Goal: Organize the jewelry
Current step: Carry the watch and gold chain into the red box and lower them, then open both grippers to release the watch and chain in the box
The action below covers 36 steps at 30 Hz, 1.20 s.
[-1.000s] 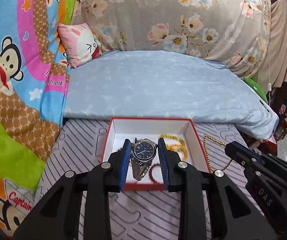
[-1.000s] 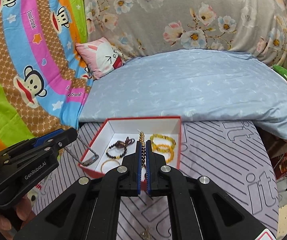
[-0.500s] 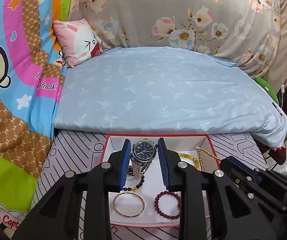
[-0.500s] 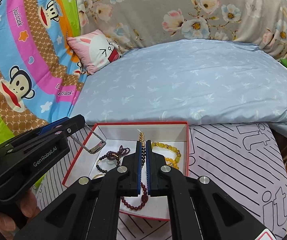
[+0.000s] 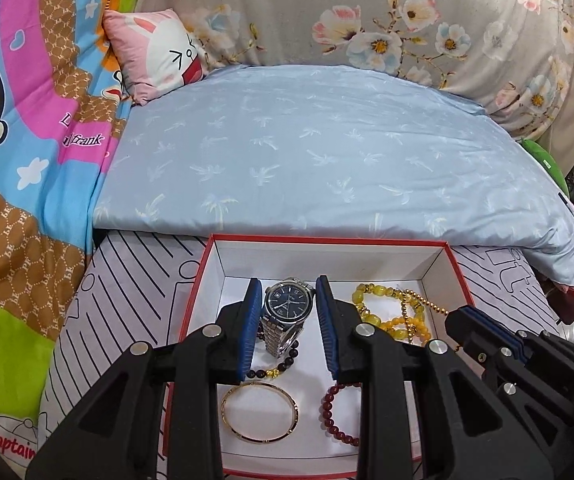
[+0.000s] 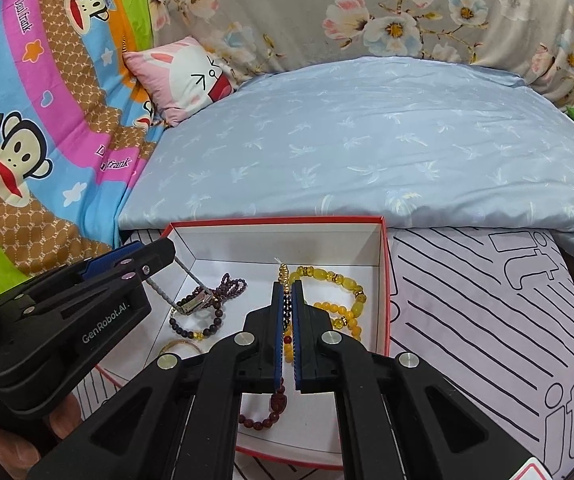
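A silver watch with a dark blue dial sits between the blue pads of my left gripper, which is shut on it above the red box with its white inside. The watch band hangs down into the box. My right gripper is shut on a string of gold and dark beads, over the box's right half. In the box lie a gold bangle, a dark red bracelet, a yellow bead bracelet and a dark bead bracelet.
The box stands on a lilac striped mat. Right behind it lies a pale blue quilt, with a pink rabbit pillow and a monkey-print blanket at the left. A person's fingers hold the left gripper's handle.
Both grippers have come forward and down over the box, each keeping its grip. The watch and the bead string now hang inside the box rather than at its near edge.
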Each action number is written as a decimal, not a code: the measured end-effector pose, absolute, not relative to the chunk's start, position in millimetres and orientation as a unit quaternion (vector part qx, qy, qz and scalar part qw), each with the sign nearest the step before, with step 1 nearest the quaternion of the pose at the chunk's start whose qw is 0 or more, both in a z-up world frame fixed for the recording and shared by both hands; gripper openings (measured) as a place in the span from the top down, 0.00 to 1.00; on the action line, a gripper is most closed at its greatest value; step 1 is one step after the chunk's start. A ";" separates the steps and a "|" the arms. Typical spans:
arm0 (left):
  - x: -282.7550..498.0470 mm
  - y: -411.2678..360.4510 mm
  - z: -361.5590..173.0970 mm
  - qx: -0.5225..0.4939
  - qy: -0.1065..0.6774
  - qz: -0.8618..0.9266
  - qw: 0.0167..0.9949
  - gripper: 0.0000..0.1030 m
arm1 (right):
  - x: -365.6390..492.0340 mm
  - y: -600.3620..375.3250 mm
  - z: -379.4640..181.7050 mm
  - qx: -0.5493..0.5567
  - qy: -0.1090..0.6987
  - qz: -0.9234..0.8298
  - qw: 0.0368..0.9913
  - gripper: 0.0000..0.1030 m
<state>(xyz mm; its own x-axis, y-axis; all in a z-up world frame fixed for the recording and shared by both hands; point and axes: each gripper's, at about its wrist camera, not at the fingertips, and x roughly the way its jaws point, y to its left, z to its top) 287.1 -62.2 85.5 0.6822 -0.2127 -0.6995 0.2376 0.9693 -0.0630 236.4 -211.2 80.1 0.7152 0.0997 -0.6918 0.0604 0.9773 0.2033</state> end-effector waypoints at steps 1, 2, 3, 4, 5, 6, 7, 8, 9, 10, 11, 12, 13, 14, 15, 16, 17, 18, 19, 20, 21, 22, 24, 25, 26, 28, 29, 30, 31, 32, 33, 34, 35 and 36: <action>288.1 -62.3 84.3 0.016 0.380 -0.123 0.917 0.74 | 237.7 -210.4 78.9 0.105 0.378 0.011 0.920 0.97; 288.5 -62.6 83.0 0.017 0.380 -0.123 0.917 0.74 | 238.5 -209.6 77.7 0.104 0.379 0.012 0.919 0.97; 289.6 -62.7 81.3 0.017 0.381 -0.122 0.916 0.74 | 239.3 -208.8 76.8 0.103 0.380 0.011 0.919 0.97; 290.3 -62.6 80.2 0.017 0.382 -0.122 0.916 0.74 | 239.8 -208.8 76.4 0.102 0.380 0.011 0.919 0.97; 291.2 -62.6 79.3 0.017 0.383 -0.121 0.916 0.74 | 240.8 -208.4 75.5 0.101 0.380 0.011 0.919 0.97; 292.1 -62.4 78.4 0.017 0.383 -0.121 0.915 0.74 | 241.5 -207.8 75.0 0.101 0.381 0.011 0.919 0.97; 293.0 -62.0 77.4 0.016 0.384 -0.120 0.915 0.74 | 242.3 -207.4 74.1 0.101 0.381 0.011 0.919 0.97; 293.8 -61.8 76.4 0.016 0.384 -0.119 0.915 0.74 | 243.4 -207.2 74.0 0.100 0.382 0.011 0.919 0.97; 294.4 -61.7 75.9 0.017 0.385 -0.119 0.915 0.74 | 244.0 -207.1 73.4 0.100 0.382 0.011 0.919 0.97; 294.8 -61.7 75.2 0.018 0.385 -0.119 0.915 0.74 | 244.5 -207.1 72.9 0.099 0.382 0.010 0.919 0.97; 295.6 -61.6 74.9 0.018 0.385 -0.119 0.915 0.74 | 244.9 -207.2 72.5 0.099 0.383 0.010 0.918 0.97; 295.8 -62.0 74.3 0.018 0.385 -0.119 0.915 0.74 | 245.3 -207.4 72.1 0.099 0.383 0.010 0.918 0.97; 296.0 -62.7 73.5 0.019 0.386 -0.119 0.915 0.74 | 245.9 -207.6 72.0 0.099 0.384 0.009 0.918 0.97; 296.4 -63.3 73.0 0.020 0.386 -0.118 0.915 0.74 | 246.3 -207.3 71.6 0.099 0.384 0.009 0.918 0.97; 296.7 -64.0 72.4 0.021 0.386 -0.119 0.914 0.74 | 246.5 -207.1 71.1 0.098 0.385 0.008 0.918 0.97; 297.1 -64.6 71.8 0.021 0.387 -0.119 0.914 0.74 | 247.1 -206.6 70.9 0.098 0.385 0.009 0.917 0.97; 297.0 -65.1 71.5 0.021 0.387 -0.119 0.914 0.74 | 247.3 -206.3 70.6 0.098 0.385 0.008 0.918 0.96; 297.2 -65.9 71.3 0.022 0.387 -0.118 0.914 0.74 | 247.3 -206.2 70.3 0.098 0.386 0.007 0.917 0.96; 297.3 -66.2 71.1 0.022 0.386 -0.118 0.915 0.74 | 247.3 -206.6 70.1 0.099 0.386 0.008 0.917 0.96; 297.3 -66.3 71.2 0.022 0.386 -0.119 0.915 0.74 | 247.4 -206.7 69.4 0.099 0.386 0.007 0.917 0.96; 297.0 -67.3 71.2 0.024 0.385 -0.118 0.915 0.74 | 247.6 -206.6 68.9 0.099 0.386 0.006 0.917 0.96; 296.6 -68.1 71.3 0.026 0.384 -0.116 0.916 0.74 | 247.7 -206.6 68.6 0.099 0.385 0.006 0.917 0.96; 297.2 -68.0 71.4 0.025 0.385 -0.108 0.916 0.73 | 247.7 -207.4 68.4 0.100 0.384 0.003 0.918 0.92; 296.6 -67.1 72.8 0.023 0.380 -0.106 0.919 0.73 | 247.5 -207.9 67.9 0.100 0.384 0.001 0.918 0.84; 295.9 -66.9 74.2 0.024 0.376 -0.102 0.921 0.66 | 246.9 -208.7 67.5 0.101 0.384 -0.003 0.918 0.68; 293.6 -66.1 78.1 0.026 0.367 -0.096 0.925 0.54 | 244.0 -211.1 68.3 0.105 0.379 -0.012 0.919 0.52; 292.6 -65.9 79.9 0.027 0.363 -0.093 0.927 0.49 | 242.1 -212.2 69.3 0.105 0.376 -0.015 0.921 0.51; 291.4 -66.4 81.4 0.031 0.359 -0.090 0.928 0.49 | 240.3 -212.1 70.6 0.104 0.374 -0.015 0.921 0.51; 291.2 -66.8 82.0 0.033 0.358 -0.090 0.929 0.49 | 238.8 -211.4 72.0 0.102 0.373 -0.015 0.922 0.51; 290.4 -66.9 82.7 0.032 0.359 -0.090 0.929 0.49 | 237.4 -210.2 73.4 0.098 0.372 -0.016 0.923 0.51; 289.5 -67.0 83.7 0.031 0.359 -0.090 0.928 0.49 | 236.5 -209.1 74.7 0.095 0.371 -0.016 0.924 0.51; 288.6 -66.8 84.3 0.030 0.359 -0.091 0.929 0.49 | 235.1 -208.0 76.3 0.092 0.370 -0.016 0.924 0.51; 287.2 -66.5 85.8 0.030 0.358 -0.090 0.929 0.49 | 233.8 -206.9 78.1 0.090 0.369 -0.017 0.925 0.51; 286.1 -66.1 86.9 0.029 0.357 -0.090 0.929 0.49 | 232.5 -206.4 79.9 0.089 0.368 -0.017 0.925 0.51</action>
<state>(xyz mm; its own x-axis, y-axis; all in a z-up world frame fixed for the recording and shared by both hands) 286.1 -66.1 86.9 0.7290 -0.1464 -0.6687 0.1876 0.9822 -0.0105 232.5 -206.4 79.9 0.7286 0.0347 -0.6840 0.0967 0.9835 0.1530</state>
